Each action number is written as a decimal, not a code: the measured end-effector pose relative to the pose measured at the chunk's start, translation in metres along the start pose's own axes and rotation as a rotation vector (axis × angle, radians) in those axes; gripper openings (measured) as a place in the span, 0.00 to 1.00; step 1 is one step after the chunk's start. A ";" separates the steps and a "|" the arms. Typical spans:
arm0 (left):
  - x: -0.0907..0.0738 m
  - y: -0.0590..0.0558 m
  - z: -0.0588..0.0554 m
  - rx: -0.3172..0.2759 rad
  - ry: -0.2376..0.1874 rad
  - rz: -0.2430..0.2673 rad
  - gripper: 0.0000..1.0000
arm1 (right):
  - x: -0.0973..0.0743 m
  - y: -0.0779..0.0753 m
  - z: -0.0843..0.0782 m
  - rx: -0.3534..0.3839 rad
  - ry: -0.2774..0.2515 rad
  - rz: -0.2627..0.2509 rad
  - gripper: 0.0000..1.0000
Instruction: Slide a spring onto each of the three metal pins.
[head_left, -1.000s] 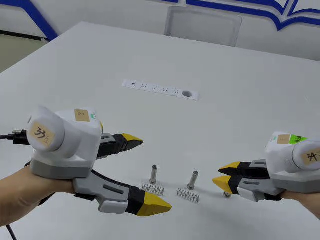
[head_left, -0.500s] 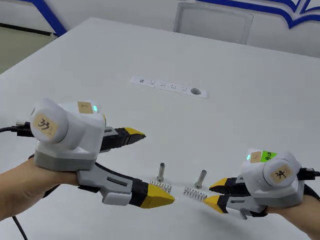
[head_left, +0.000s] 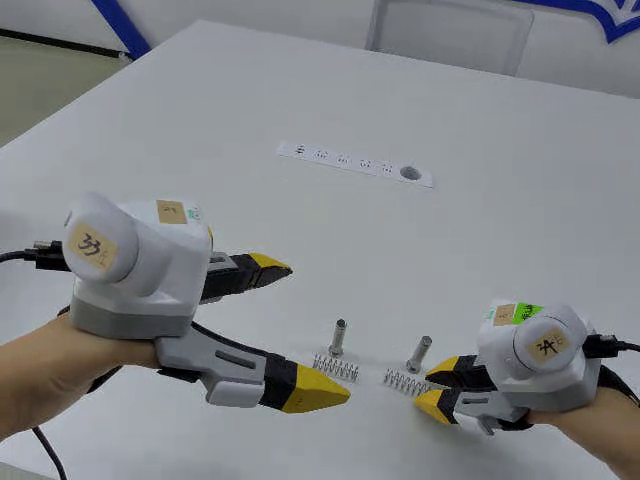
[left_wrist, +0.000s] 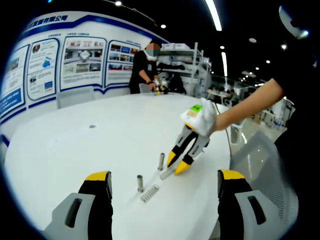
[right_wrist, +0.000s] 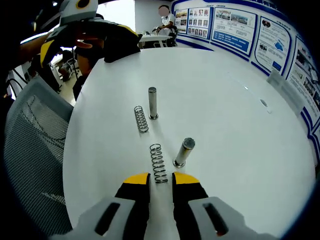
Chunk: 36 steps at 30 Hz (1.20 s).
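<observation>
Right fingers narrowly parted, straddling the near end of a spring lying flat on the tabletop; contact not clear. Metal pin stands just beside it. Farther left, second spring lies beside second pin. Left fingers spread wide, holding nothing.

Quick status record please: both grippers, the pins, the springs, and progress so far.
left gripper: open wide, holding nothing, over the white table
right gripper: jaws slightly apart, tips at the end of the nearer coiled steel spring, not clamped on it
pins: nearer silver metal pin and farther pin, both standing and bare
springs: nearer one lying beside the nearer pin; farther spring lying beside the farther pin
progress: no spring on either pin yet
</observation>
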<state>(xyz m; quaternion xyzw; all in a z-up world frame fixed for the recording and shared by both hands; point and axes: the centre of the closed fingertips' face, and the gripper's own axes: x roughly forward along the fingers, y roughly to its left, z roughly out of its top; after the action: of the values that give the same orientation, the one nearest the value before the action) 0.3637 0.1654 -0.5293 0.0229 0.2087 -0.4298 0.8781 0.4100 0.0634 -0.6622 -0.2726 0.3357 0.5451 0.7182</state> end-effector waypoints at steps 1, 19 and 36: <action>0.000 0.002 -0.002 0.011 0.009 0.012 0.88 | 0.001 0.000 -0.001 0.007 0.000 0.005 0.18; 0.001 -0.003 -0.004 0.013 0.025 0.000 0.87 | 0.003 0.004 -0.001 0.013 -0.010 0.014 0.11; 0.026 -0.028 -0.012 0.070 0.078 -0.065 0.80 | -0.053 0.025 0.039 -0.097 -0.068 0.044 0.11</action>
<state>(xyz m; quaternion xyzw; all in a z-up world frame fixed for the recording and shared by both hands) 0.3523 0.1314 -0.5458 0.0634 0.2284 -0.4640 0.8535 0.3839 0.0678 -0.5971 -0.2809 0.2905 0.5853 0.7029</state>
